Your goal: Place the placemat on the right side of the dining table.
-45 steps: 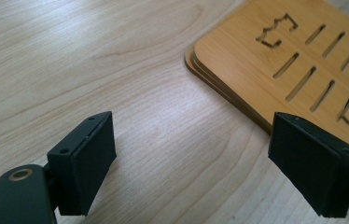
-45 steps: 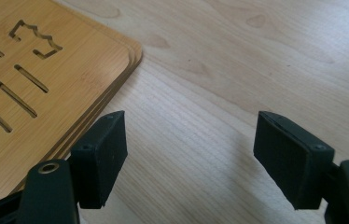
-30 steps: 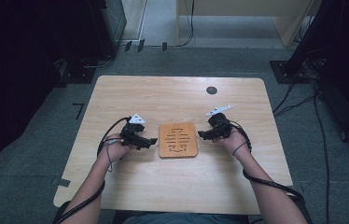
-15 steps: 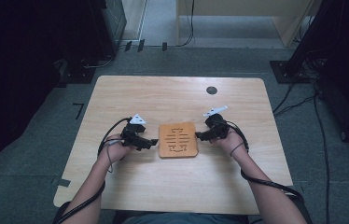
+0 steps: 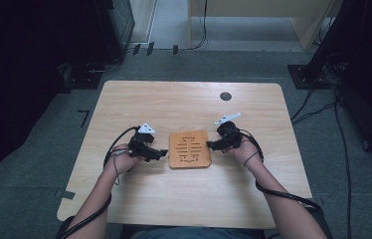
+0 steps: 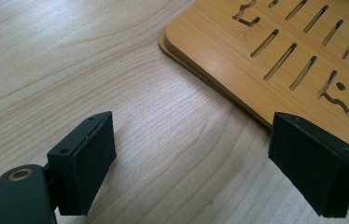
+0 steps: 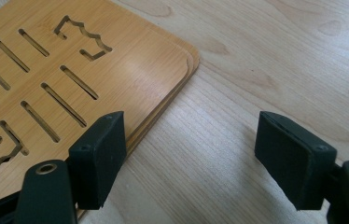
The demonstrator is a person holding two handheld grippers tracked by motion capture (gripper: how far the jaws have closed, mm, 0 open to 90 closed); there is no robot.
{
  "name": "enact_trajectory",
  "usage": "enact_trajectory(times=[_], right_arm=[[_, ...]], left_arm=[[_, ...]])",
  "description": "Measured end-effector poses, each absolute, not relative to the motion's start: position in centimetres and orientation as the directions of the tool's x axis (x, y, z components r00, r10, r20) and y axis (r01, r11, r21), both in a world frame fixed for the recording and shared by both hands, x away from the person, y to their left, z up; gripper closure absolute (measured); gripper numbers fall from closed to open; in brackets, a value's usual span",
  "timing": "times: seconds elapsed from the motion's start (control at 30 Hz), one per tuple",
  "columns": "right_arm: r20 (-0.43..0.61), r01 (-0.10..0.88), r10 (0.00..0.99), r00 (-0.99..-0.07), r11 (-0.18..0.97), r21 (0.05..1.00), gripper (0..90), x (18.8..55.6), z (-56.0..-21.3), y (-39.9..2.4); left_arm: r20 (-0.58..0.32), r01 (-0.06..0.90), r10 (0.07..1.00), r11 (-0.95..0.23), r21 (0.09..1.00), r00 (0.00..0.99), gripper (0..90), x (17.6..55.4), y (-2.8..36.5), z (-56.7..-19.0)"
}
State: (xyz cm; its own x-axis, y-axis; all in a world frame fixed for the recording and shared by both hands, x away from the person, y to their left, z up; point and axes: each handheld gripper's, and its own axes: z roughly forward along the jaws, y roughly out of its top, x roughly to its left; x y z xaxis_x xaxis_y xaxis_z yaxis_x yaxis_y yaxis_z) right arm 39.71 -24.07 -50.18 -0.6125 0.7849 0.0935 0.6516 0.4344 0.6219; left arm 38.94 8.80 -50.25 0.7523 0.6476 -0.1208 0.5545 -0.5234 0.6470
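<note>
Nearest the person, both forearms reach in over the bare front of the wooden table (image 5: 184, 199), one gripper in each hand. The left gripper (image 5: 158, 153) rests low just beside the left edge of the carved wooden board (image 5: 189, 148), and its jaws stand wide apart and empty; in the left gripper view one pad (image 6: 85, 161) sits over bare tabletop while the other overlaps the board's edge. The right gripper (image 5: 212, 145) mirrors it on the board's right edge, jaws likewise spread and holding nothing, with one pad (image 7: 99, 156) at the rim and the other out over the table. The board lies flat near the middle of the table, and its edge reads as two thin layers stacked together. That is the main risk, as I judge it: the rim is thin and flush to the surface, so a closing jaw may slide over the top or catch one layer alone and split the pair. Uneven pushes from the two sides could also spin or skid the board away. Farther back, a small dark round spot (image 5: 226, 96) marks the tabletop, well apart from everything.
</note>
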Motion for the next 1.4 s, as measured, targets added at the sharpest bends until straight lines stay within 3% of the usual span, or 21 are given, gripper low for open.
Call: enact_trajectory(times=[1.4], right_arm=[[0.082, 0.636, 0.777, -0.624, 0.444, 0.631, 18.8, 39.5, -50.4, -21.8]], left_arm=[[-0.174, 0.575, 0.644, -0.487, 0.657, 0.745, 14.5, 38.8, 8.7, -49.7]])
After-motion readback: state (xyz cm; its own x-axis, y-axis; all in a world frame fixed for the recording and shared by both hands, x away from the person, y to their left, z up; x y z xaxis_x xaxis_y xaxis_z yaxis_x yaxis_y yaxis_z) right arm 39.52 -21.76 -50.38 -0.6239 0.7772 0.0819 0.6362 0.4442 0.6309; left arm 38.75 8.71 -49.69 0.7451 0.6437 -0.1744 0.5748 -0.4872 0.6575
